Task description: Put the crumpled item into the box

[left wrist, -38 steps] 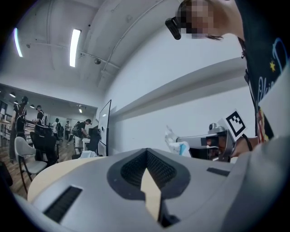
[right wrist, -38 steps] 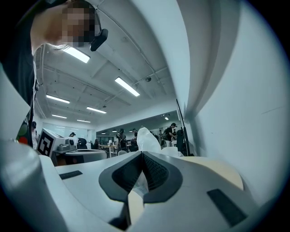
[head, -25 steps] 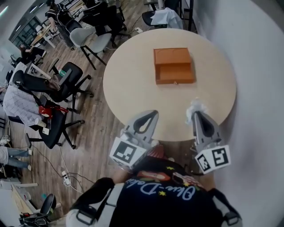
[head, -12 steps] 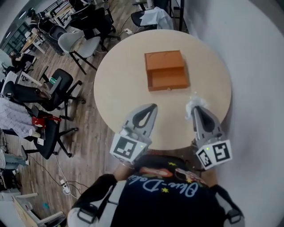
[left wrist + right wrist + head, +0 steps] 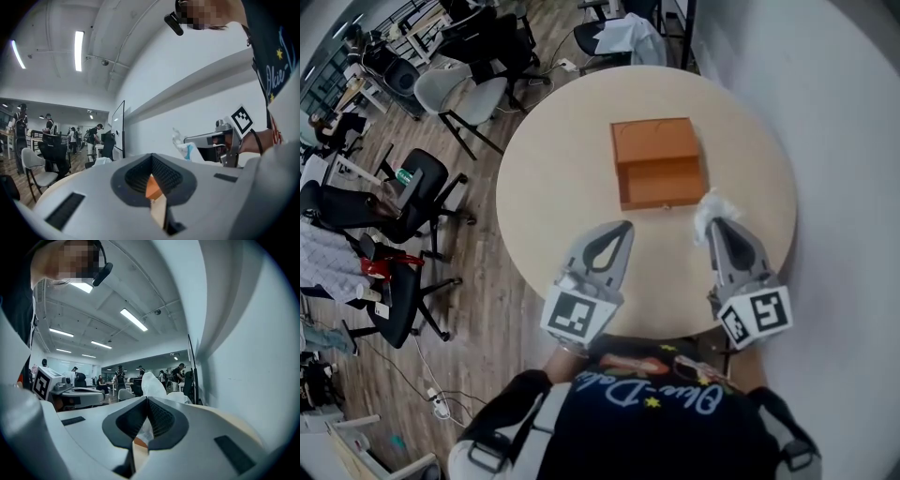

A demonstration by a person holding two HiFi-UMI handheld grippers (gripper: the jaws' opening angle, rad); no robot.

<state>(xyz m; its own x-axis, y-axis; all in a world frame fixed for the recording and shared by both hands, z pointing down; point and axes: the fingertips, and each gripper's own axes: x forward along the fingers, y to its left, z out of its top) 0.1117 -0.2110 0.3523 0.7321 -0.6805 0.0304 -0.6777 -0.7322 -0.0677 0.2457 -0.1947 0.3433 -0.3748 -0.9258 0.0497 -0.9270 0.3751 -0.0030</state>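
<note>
An open orange wooden box (image 5: 660,165) sits on the round beige table (image 5: 553,187), its empty compartment facing me. My right gripper (image 5: 713,223) is shut on a crumpled white item (image 5: 713,206), held above the table just right of the box's near corner. That crumpled item (image 5: 151,386) sticks up past the closed jaw tips in the right gripper view. My left gripper (image 5: 620,231) is shut with nothing in it, hovering over the table's near part, left of the right one. The box (image 5: 152,187) shows through the left jaws' gap.
Office chairs (image 5: 422,183) stand on the wooden floor left of the table, and another chair with a white cloth (image 5: 628,37) is at its far side. A plain wall (image 5: 825,141) runs close along the table's right. People stand far back in the room.
Both grippers have edged forward over the table toward the box; the right one, still holding the crumpled item, is now closer to the box's near right corner.
</note>
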